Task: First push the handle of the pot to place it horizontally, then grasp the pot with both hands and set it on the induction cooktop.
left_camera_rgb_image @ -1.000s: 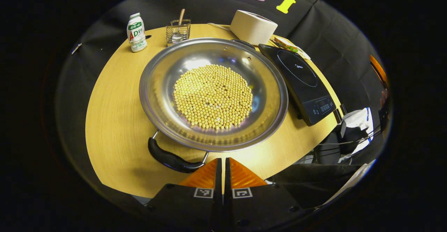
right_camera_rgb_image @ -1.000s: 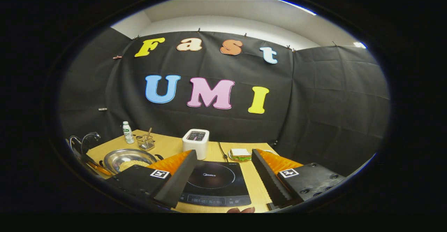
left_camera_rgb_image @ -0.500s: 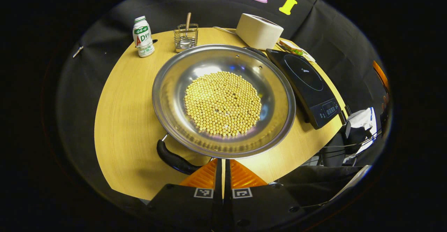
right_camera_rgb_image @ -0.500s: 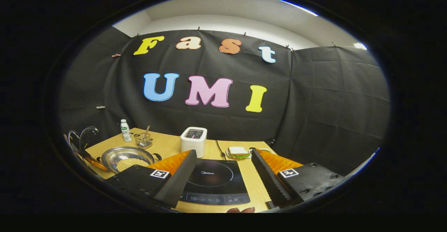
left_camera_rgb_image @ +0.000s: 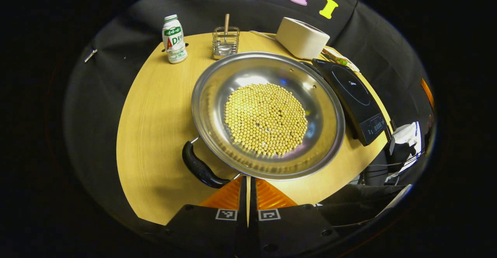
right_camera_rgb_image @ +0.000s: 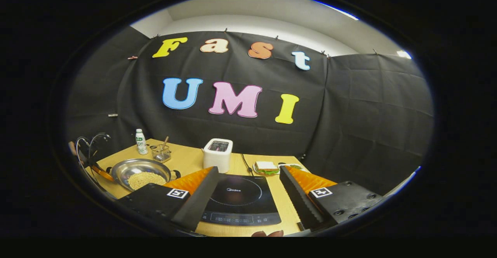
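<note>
A: Steel pot is sitting on the wooden table, holding a heap of yellow beans, with the cooktop lying just beside it on its right.

B: And its handle?

A: The black handle is sticking out at the near left of the rim, slanting. The left gripper is hovering right at the handle's near end, its fingers pressed together; I cannot tell whether they are touching it.

B: The right gripper?

A: The right gripper is hanging above the near edge of the cooktop, fingers spread wide, gripping nothing. From there the pot is showing off to the left.

B: What else is standing around?

A: A bottle and a wire holder are standing behind the pot, a white toaster beyond the cooktop, and a sandwich beside it.
</note>
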A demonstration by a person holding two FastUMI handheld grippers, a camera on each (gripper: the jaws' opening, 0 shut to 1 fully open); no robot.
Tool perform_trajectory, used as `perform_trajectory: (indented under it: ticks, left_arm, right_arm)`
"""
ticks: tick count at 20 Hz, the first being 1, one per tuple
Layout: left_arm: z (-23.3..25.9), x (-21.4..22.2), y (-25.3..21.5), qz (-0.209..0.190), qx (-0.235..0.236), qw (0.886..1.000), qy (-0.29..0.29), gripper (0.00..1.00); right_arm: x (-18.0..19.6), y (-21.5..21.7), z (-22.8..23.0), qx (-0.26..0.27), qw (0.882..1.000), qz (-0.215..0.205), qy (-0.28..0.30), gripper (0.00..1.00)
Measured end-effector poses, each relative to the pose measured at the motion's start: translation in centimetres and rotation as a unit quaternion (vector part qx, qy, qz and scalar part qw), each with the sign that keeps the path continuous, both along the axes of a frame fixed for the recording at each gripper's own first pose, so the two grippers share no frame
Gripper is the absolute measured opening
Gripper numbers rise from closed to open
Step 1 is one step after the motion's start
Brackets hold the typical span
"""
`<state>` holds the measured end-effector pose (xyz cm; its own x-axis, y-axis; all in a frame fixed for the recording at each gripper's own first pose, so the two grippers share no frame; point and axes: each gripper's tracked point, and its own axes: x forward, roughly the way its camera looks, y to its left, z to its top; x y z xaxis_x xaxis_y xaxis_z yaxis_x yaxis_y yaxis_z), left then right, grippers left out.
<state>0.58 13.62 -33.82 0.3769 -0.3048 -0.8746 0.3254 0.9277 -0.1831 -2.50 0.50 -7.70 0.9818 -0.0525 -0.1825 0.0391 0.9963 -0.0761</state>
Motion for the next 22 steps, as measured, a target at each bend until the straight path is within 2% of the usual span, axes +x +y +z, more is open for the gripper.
perform_trajectory:
  ticks: [5, 10, 22]
  left_arm:
    - [-0.7, 2.1, 2.5, 0.016, 0.017, 1.000, -0.002, 0.05]
    - [-1.2, 5.0, 4.7, 0.049, 0.034, 0.998, -0.011, 0.05]
    - [-1.3, 11.5, 6.6, 0.096, 0.050, 0.993, -0.040, 0.05]
  right_arm:
    - [0.1, 0.3, -0.2, -0.001, 1.000, -0.004, 0.006, 0.98]
    - [0.2, 1.3, -0.6, -0.005, 1.000, 0.002, 0.013, 0.98]
    - [0.8, 1.1, -0.4, -0.001, 1.000, -0.008, 0.021, 0.98]
